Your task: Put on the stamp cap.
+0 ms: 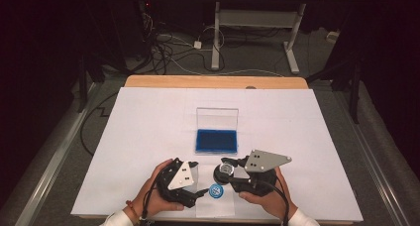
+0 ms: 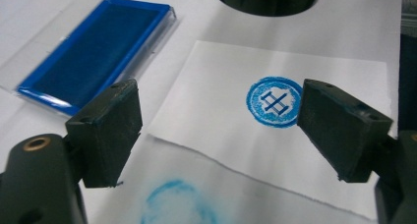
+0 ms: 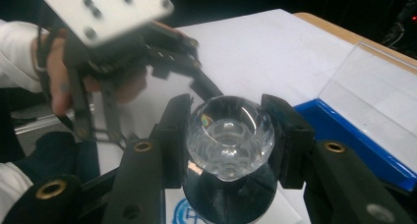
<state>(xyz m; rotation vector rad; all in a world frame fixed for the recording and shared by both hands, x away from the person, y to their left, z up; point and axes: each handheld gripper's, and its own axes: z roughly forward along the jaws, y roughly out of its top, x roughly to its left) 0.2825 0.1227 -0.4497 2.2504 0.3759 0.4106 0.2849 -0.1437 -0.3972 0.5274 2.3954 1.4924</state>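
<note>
White table cover, ink pad at frame centre. Paper slip low centre, blue round imprint on it. Right gripper clamped on the clear-knobbed stamp, upright, just above-right of the imprint. Left gripper jaws apart, empty, over the slip.

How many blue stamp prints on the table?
2. A crisp print on the paper slip, between the left tool's jaws; a faint print on the sheet nearer the camera. The stamp may hide more.
</note>
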